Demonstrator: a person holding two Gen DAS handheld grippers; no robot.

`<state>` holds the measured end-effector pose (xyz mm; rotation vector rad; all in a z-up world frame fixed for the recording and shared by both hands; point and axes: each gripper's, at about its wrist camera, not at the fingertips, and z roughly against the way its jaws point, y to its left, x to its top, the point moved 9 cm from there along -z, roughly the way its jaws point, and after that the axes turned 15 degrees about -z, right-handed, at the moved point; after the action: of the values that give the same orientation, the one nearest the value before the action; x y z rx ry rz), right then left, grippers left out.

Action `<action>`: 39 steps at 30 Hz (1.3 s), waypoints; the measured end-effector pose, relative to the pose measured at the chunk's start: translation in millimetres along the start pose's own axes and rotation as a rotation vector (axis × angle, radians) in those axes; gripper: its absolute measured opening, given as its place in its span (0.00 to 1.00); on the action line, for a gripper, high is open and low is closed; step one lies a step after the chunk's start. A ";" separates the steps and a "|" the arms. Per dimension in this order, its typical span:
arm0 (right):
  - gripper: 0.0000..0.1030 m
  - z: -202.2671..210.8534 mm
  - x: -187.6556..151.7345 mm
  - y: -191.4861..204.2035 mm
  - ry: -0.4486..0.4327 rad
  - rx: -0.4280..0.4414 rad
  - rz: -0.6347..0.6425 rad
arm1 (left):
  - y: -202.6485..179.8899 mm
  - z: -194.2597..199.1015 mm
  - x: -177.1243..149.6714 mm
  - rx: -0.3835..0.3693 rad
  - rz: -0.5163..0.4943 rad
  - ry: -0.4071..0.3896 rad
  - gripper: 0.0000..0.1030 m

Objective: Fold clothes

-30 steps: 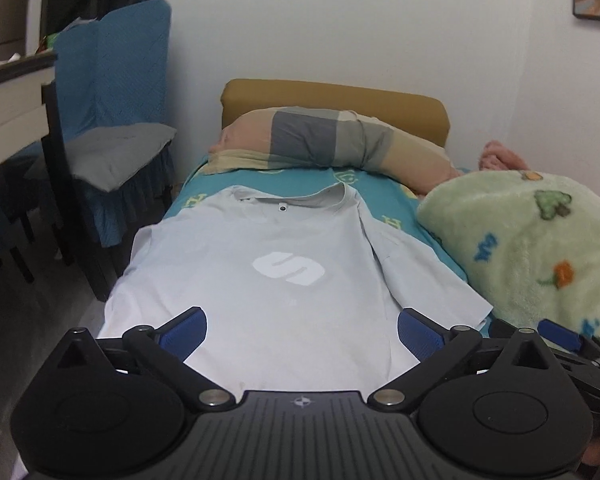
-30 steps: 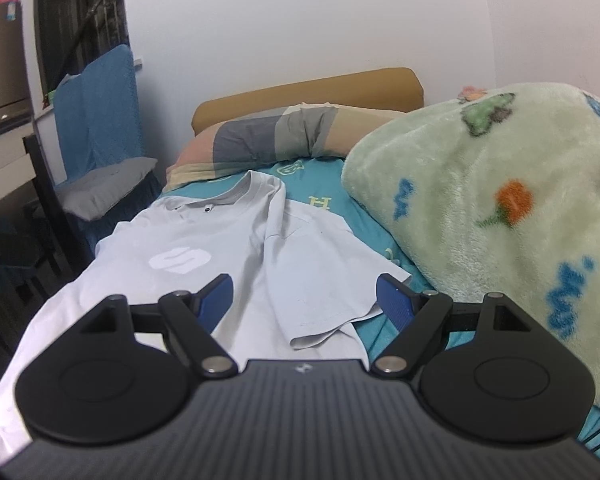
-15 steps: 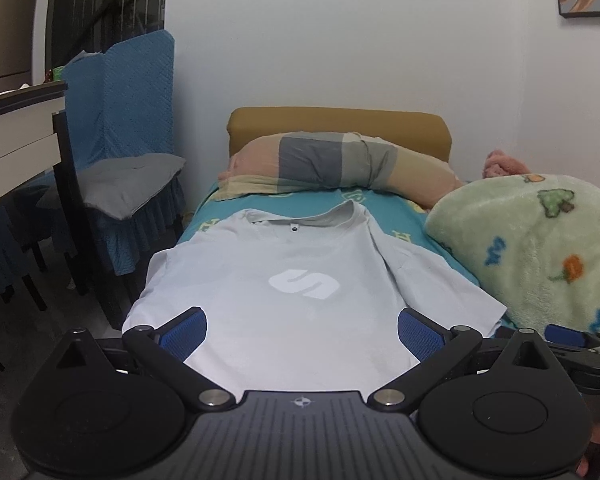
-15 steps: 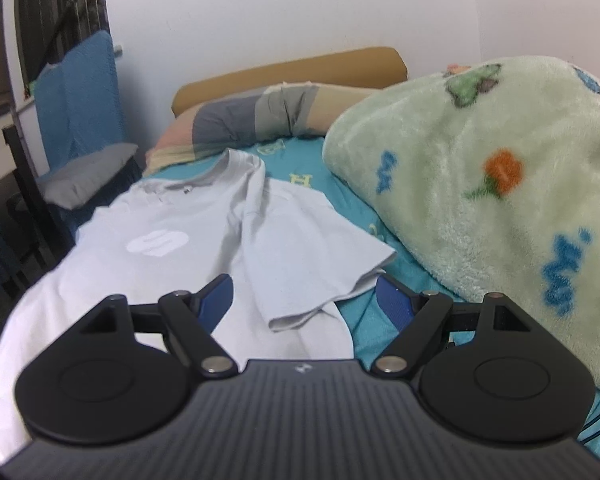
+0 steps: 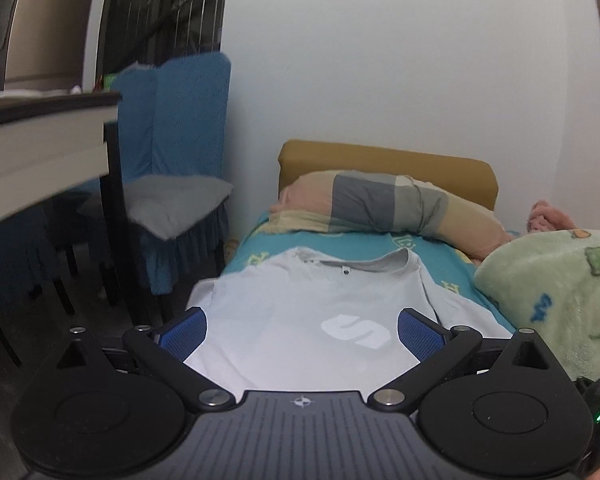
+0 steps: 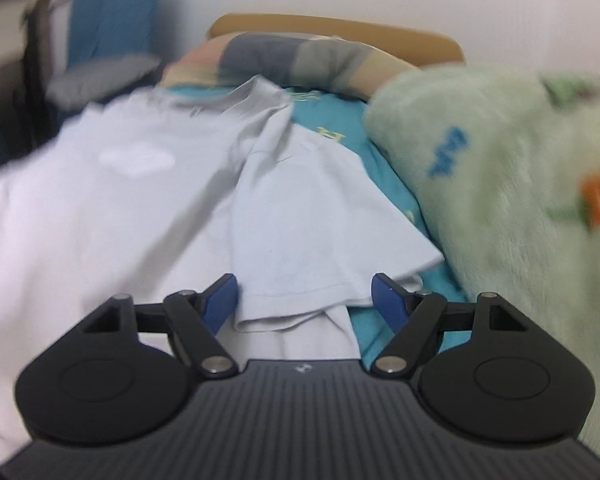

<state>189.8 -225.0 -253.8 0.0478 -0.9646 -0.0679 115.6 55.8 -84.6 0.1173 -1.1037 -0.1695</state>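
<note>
Left wrist view: the left gripper [image 5: 302, 330] hangs over the lower part of a pale grey T-shirt [image 5: 300, 320] spread flat on the teal bed sheet [image 5: 256, 248], jaws spread wide with nothing in their grip. A patchwork pillow [image 5: 384, 204] lies at 12 o'clock, a green fleece blanket [image 5: 560, 292] at 3 o'clock, a blue-covered chair [image 5: 180, 168] at 10 o'clock.

Right wrist view, blurred: the right gripper [image 6: 304, 296] has just been closing a little, yet its jaws are apart, the T-shirt's sleeve hem [image 6: 300, 304] lying between them ungripped. The blanket [image 6: 520, 200] fills 3 o'clock.
</note>
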 end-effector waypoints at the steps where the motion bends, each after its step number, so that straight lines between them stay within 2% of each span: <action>1: 0.73 -4.0 -2.5 5.8 -0.010 -0.008 0.057 | 2.9 -4.0 -0.9 -0.007 0.014 0.006 1.00; 2: 0.73 -7.9 -5.0 11.7 -0.019 -0.016 0.112 | 4.1 -9.9 -2.4 -0.019 0.027 0.013 1.00; 4: 0.68 -13.8 -0.1 10.5 -0.021 -0.008 0.095 | 4.6 -20.3 -5.4 -0.035 0.037 0.029 1.00; 5: 0.56 -16.7 2.6 9.6 -0.022 -0.003 0.084 | 4.9 -25.2 -7.0 -0.043 0.042 0.037 1.00; 6: 0.36 -19.6 5.3 8.7 -0.023 0.001 0.072 | 5.6 -28.2 -9.6 -0.047 0.047 0.046 1.00; 7: 0.27 -22.8 9.9 4.5 -0.014 -0.008 0.042 | 6.3 -31.2 -12.2 -0.051 0.052 0.055 1.00; 8: 0.15 -23.9 15.8 -0.4 -0.014 -0.008 0.008 | 7.0 -34.1 -14.8 -0.054 0.057 0.065 1.00; 9: 0.10 -24.7 21.9 -5.3 -0.015 -0.007 -0.025 | 7.9 -35.7 -17.3 -0.057 0.063 0.074 1.00; 13: 0.08 -24.3 67.6 -20.5 -0.068 -0.004 -0.052 | 11.5 -40.3 -23.8 -0.073 0.098 0.099 1.00; 17: 0.07 -21.5 152.6 -46.9 -0.163 -0.041 -0.084 | 9.5 -44.6 -25.1 -0.074 0.096 0.102 1.00; 20: 0.07 -29.9 205.7 -59.9 -0.209 -0.089 -0.045 | 3.6 -53.4 -27.6 -0.073 0.077 0.110 1.00; 24: 0.07 -57.3 229.0 -71.2 -0.178 -0.142 -0.003 | -3.5 -73.3 -39.1 -0.090 0.077 0.162 1.00; 28: 0.08 -67.6 203.6 -73.5 -0.142 -0.091 -0.056 | -5.0 -93.0 -51.1 -0.095 0.086 0.210 1.00; 31: 0.11 -73.0 170.8 -75.8 -0.070 -0.097 -0.081 | -5.8 -101.1 -59.1 -0.109 0.088 0.233 1.00; 32: 0.15 -72.3 159.6 -77.8 -0.029 -0.097 -0.101 | -7.8 -101.4 -61.3 -0.126 0.088 0.241 1.00; 33: 0.31 -71.4 148.4 -79.7 0.012 -0.098 -0.120 | -9.8 -101.5 -63.3 -0.143 0.089 0.248 0.99; 34: 0.42 -65.5 136.6 -80.4 0.045 -0.096 -0.143 | -12.5 -99.5 -63.5 -0.164 0.085 0.243 0.99; 35: 0.62 -55.7 125.5 -79.8 0.061 -0.089 -0.172 | -16.6 -96.7 -62.9 -0.182 0.073 0.234 0.99; 36: 0.75 -43.2 115.6 -79.0 0.067 -0.084 -0.206 | -21.4 -92.6 -62.1 -0.198 0.054 0.224 0.99; 39: 0.78 3.3 90.2 -72.4 0.082 -0.012 -0.310 | -42.3 -78.2 -60.6 -0.257 -0.010 0.196 0.98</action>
<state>235.6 -304.3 -183.1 0.1874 -0.8688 -0.3544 155.7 26.9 -180.2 -0.0897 -0.8785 -0.3010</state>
